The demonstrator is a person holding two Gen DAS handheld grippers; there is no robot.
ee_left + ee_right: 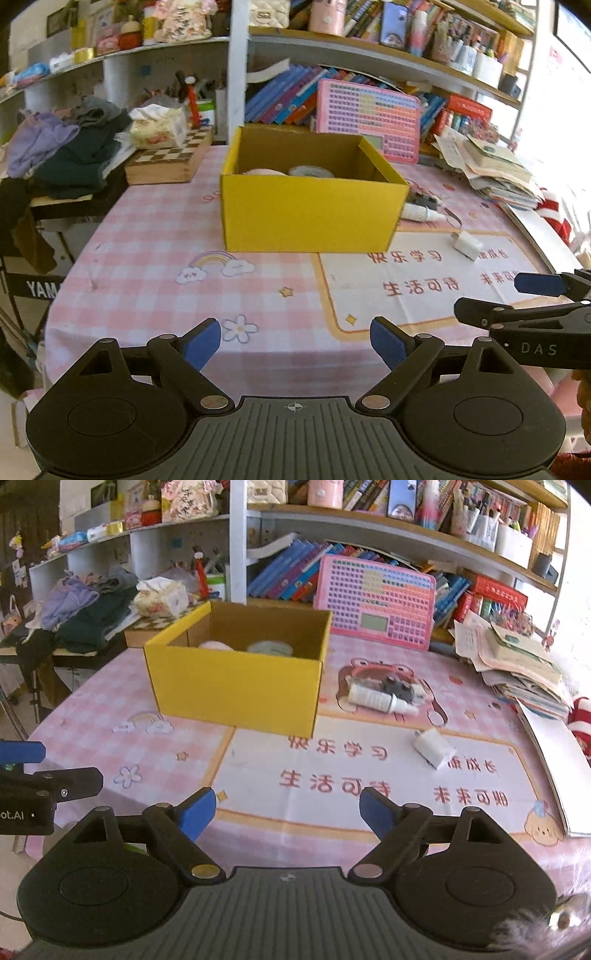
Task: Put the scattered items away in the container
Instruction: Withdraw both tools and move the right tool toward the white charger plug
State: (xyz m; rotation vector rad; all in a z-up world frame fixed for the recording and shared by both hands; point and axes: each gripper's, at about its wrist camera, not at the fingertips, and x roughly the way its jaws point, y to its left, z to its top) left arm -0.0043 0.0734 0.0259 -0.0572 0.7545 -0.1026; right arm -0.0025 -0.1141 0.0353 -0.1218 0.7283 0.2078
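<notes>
The surface is covered by a pink checked cloth with a printed panel of red characters. A yellow cardboard box is set toward the back of it, open at the top; a pink object and a pale round tin-like item are seen inside. Just right of the box, a white bottle is laid on its side, touching a small dark grey object. Nearer, well apart from the box, a white charger plug is laid on the printed panel. The left hand-held gripper is held wide apart with nothing between its blue pads. The right hand-held gripper is likewise spread wide and empty.
</notes>
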